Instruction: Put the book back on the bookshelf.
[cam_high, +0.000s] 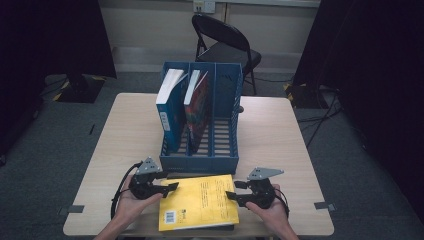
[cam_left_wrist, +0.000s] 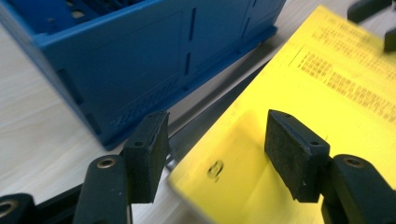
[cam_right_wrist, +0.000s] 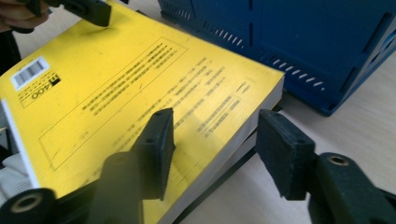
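Lying flat, yellow book (cam_high: 197, 202), spine leftward

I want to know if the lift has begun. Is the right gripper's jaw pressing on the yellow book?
Cannot tell. In the right gripper view the right gripper straddles the yellow book at its edge; one pad overlaps the cover, but neither contact nor gap shows plainly.

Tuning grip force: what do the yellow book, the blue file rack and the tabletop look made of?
Yellow book: paperback, smooth coated card cover with a slight sheen; white page edges show at its side. Blue file rack: looks like moulded rigid plastic, matt, with slotted walls and a raised logo. Table: pale wood-grain top, probably laminate; cannot tell for sure.
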